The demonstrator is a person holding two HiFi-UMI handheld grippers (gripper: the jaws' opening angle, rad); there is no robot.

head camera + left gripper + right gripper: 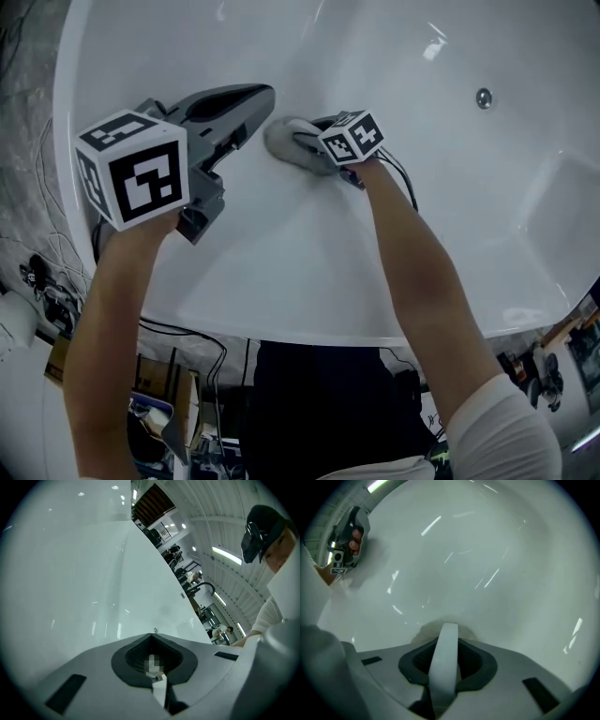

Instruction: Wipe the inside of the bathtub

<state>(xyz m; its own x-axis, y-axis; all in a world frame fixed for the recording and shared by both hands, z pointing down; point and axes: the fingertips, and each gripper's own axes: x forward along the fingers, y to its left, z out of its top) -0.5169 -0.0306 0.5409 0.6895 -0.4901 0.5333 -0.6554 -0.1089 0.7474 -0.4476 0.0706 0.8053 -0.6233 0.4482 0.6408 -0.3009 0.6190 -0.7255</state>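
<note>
The bathtub [281, 262] is white and shiny. Its near rim [309, 323] sits by the person's arms. Past the rim, the left gripper [262, 94] is pinched together with nothing in it. A bit farther from the rim, the right gripper [314, 142] squeezes a grey cloth [281, 136] against the tub wall. I think the wiping is under way, with much left.
</note>
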